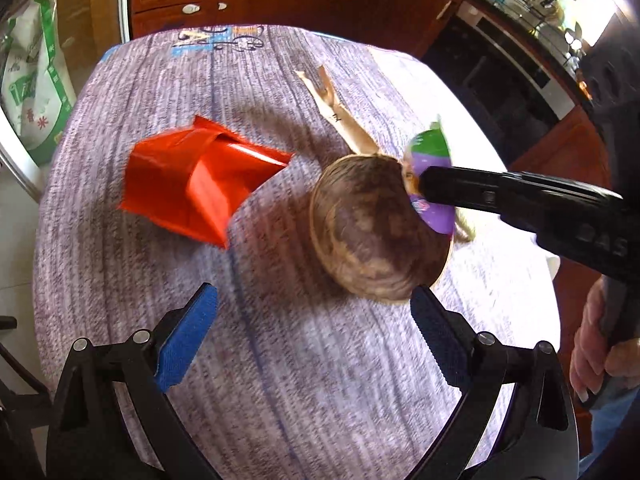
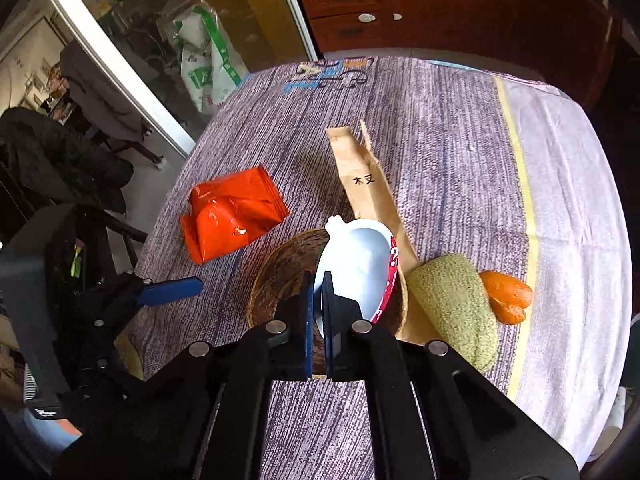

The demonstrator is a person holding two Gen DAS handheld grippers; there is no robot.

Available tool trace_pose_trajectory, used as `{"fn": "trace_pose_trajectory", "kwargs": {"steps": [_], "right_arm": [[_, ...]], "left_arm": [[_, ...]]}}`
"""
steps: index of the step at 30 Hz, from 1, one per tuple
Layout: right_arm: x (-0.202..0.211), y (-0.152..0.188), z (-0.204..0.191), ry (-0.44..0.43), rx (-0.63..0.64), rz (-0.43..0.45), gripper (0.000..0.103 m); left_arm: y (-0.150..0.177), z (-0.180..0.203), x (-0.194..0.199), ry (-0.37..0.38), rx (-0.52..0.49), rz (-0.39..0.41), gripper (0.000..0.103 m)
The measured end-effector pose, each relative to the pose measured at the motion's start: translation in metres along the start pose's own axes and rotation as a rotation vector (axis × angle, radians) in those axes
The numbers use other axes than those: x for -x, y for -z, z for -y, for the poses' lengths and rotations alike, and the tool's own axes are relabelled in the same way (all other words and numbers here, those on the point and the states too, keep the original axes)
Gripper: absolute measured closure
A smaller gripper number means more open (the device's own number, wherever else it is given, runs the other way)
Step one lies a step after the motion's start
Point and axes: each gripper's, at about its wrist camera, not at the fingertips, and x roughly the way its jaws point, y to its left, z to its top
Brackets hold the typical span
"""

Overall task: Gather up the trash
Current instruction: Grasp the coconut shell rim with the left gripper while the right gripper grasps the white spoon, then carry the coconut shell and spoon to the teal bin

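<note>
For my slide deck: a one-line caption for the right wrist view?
Right tool pinches a white cup lid over the wooden bowl; red wrapper waits nearby.

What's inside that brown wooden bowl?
A small white cup with a red patterned outside leans in the wooden bowl, pinched at its rim by the right gripper. The cup hides the bowl's bottom.

Count, worktop w/ grey-purple striped cloth:
- shiny red foil snack bag, crumpled: 1
- brown round wooden bowl: 1
- white plastic cup lid w/ red-pink printed rim: 1
- long tan kraft-paper sleeve w/ black characters: 1
- green fuzzy rolled cloth: 1
- orange lumpy piece, maybe peel or fruit, can't tell: 1
- black tools w/ blue pads: 2, left tool, right tool.

Total loose items on worktop: 6.
</note>
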Motion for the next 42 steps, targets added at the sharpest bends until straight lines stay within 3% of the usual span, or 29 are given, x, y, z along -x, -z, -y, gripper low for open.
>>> {"fn": "trace_pose_trajectory", "kwargs": {"steps": [7,11,13,15,16,19,22,30,36,42], "right_arm": [[0.029,0.003,0.025,-0.012,-0.057,0.049,0.099],[0.034,0.009,0.043,-0.019,-0.093,0.055,0.099],[0.035,0.014,0.052,-0.025,-0.116,0.055,0.099],[0.037,0.017,0.062,-0.034,-0.141,0.058,0.099],[0.039,0.019,0.066,-0.039,-0.153,0.061,0.099],[0.045,0.027,0.079,-0.048,-0.185,0.074,0.099],[0.054,0.035,0.089,-0.056,-0.213,0.091,0.099],[0.084,0.057,0.114,-0.081,-0.261,0.147,0.099],[0.112,0.079,0.137,-0.084,-0.305,0.207,0.099],[0.151,0.110,0.176,-0.065,-0.380,0.289,0.099]], "left_arm": [[-0.018,0.015,-0.021,0.045,0.035,-0.015,0.021],[-0.018,0.029,-0.030,0.004,0.009,-0.016,0.030],[-0.017,0.034,-0.031,-0.023,0.006,-0.006,0.063],[-0.012,0.037,-0.029,-0.060,-0.005,0.009,0.085],[-0.010,0.040,-0.027,-0.070,-0.013,0.022,0.088],[-0.006,0.055,-0.017,-0.130,-0.058,0.067,0.093],[-0.004,0.068,-0.004,-0.143,-0.075,0.101,0.098],[-0.011,0.103,0.024,-0.233,-0.131,0.158,0.098],[-0.016,0.146,0.037,-0.217,-0.215,0.172,0.098],[-0.019,0.215,0.031,-0.146,-0.344,0.163,0.097]]}}
